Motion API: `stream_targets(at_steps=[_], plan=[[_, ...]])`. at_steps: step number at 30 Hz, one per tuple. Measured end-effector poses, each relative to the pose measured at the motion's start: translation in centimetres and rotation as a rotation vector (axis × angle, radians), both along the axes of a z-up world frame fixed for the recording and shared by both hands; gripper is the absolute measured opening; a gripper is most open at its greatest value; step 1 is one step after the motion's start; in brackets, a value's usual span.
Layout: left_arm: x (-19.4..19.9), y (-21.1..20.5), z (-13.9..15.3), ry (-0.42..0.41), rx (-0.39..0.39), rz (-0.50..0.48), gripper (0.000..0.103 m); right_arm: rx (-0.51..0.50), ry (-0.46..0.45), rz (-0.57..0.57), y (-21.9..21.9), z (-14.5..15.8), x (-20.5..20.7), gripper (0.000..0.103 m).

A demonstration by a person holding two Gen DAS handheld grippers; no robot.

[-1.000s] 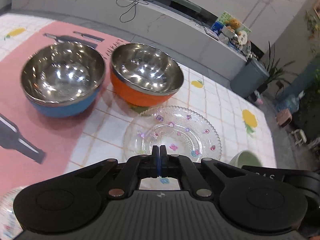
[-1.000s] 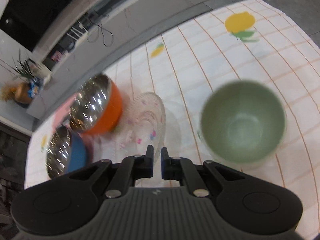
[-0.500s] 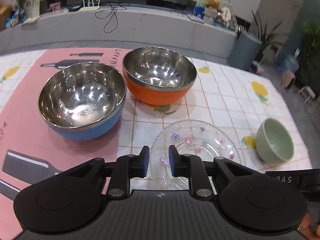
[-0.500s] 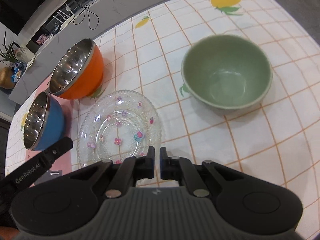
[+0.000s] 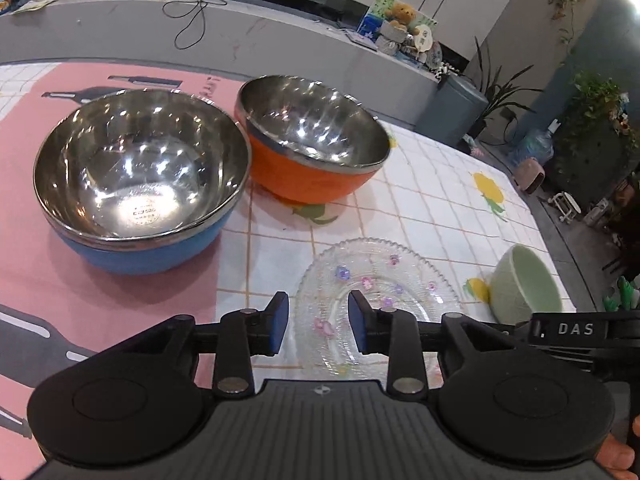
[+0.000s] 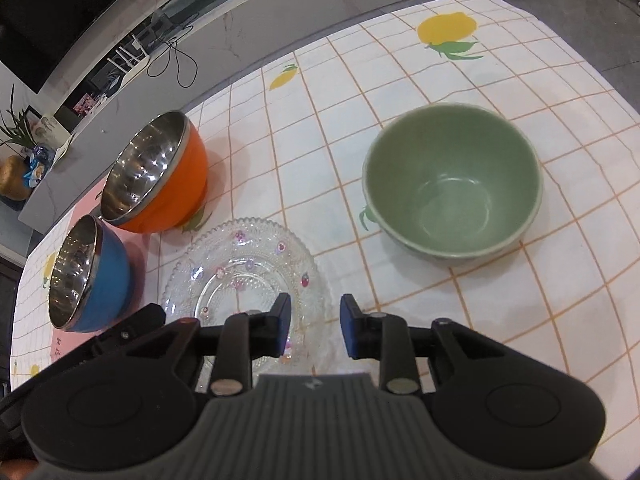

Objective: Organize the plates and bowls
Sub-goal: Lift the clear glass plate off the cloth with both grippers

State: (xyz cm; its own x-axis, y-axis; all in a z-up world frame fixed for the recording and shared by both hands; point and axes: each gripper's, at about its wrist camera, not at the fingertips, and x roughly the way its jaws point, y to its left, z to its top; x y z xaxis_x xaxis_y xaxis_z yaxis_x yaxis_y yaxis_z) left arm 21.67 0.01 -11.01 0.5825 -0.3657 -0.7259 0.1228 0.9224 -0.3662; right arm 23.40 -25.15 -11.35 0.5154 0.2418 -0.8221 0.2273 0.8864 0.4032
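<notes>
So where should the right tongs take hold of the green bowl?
On its rim, from above: one finger inside the wall, one outside. The green bowl stands upright and empty, too wide to span. Its near rim faces the right tongs, whose jaws are opening with nothing between them, and the glass plate lies clear of it.

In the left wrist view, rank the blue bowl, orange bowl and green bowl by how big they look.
1. blue bowl, though it sits nearest the camera
2. orange bowl, close behind; their true sizes may match
3. green bowl, clearly smallest here
</notes>
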Motion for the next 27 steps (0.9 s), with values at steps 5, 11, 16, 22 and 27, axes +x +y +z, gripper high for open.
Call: stream_targets(at_steps=[5, 11, 16, 22, 27], plan=[[0.7, 0.7, -1.0, 0.039, -0.023, 0.011, 0.037, 0.056, 0.018, -0.042, -0.5, -0.9, 0.5, 0.025], [1.4, 0.5, -1.6, 0.056, -0.041, 0.011, 0.025, 0.078, 0.04, -0.056, -0.6, -1.7, 1.0, 0.017], [1.5, 0.2, -1.7, 0.046, -0.028, 0.005, 0.015, 0.067, 0.021, -0.05, -0.3, -1.8, 1.3, 0.012], [1.2, 0.2, -1.4, 0.042, -0.017, 0.011, 0.013, 0.013, 0.005, -0.016, 0.3, -1.5, 1.4, 0.011], [0.6, 0.3, -0.8, 0.04, -0.018, 0.02, 0.011, 0.023, 0.006, -0.015, 0.0, -1.3, 1.2, 0.01]])
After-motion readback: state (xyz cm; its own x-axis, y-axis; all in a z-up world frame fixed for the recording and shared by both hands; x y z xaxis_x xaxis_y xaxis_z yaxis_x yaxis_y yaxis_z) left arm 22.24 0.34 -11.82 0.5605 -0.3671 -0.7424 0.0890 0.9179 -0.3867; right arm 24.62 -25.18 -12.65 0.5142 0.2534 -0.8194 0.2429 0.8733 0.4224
